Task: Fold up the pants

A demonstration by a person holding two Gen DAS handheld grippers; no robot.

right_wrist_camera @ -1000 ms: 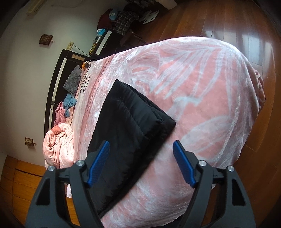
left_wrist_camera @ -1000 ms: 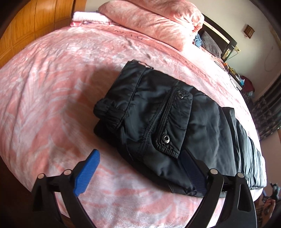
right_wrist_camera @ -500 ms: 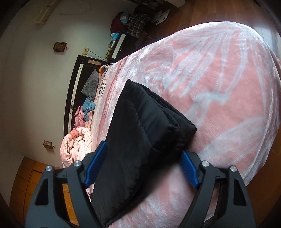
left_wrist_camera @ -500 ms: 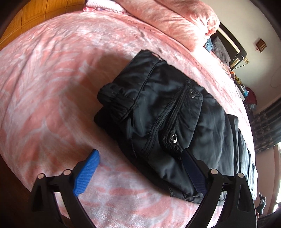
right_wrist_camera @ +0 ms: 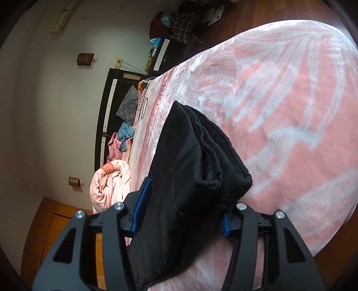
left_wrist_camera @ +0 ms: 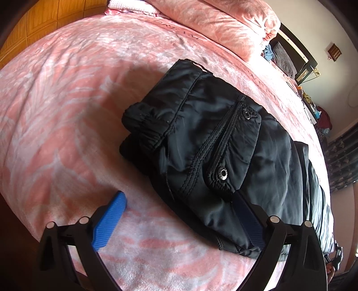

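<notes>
Black padded fabric: the pants (left_wrist_camera: 214, 143) are laid folded lengthwise as a thick band along the near edge of the bed (left_wrist_camera: 67, 94), waistband end toward one corner, hem end toward the other.
Left gripper (left_wrist_camera: 179, 215): the jaws are spread wide; one blue pad is seen over bare blanket, the other is lying at the waistband corner beside the snap pocket (left_wrist_camera: 232, 152). Nothing is grasped.
Right gripper (right_wrist_camera: 183, 215): the jaws are parted around the stacked hem end (right_wrist_camera: 201, 170); whether the pads are already pressed on the cloth cannot be told, so the grip is not confirmed.
Risk, layers: several layers are stacked at the hem end, and only the upper ones could be caught if the pads are closed shallowly, so the stack would be peeled apart on lifting.
Risk, slip: the shell looks slick and puffy, so it could be squeezed out of a light pinch.
Risk, edge: the band is lying close to the bed's edge, so a dropped end could be dragged off toward the floor (right_wrist_camera: 257, 13).
Risk, blanket: the plush cover could be pinched along with the cloth.
</notes>
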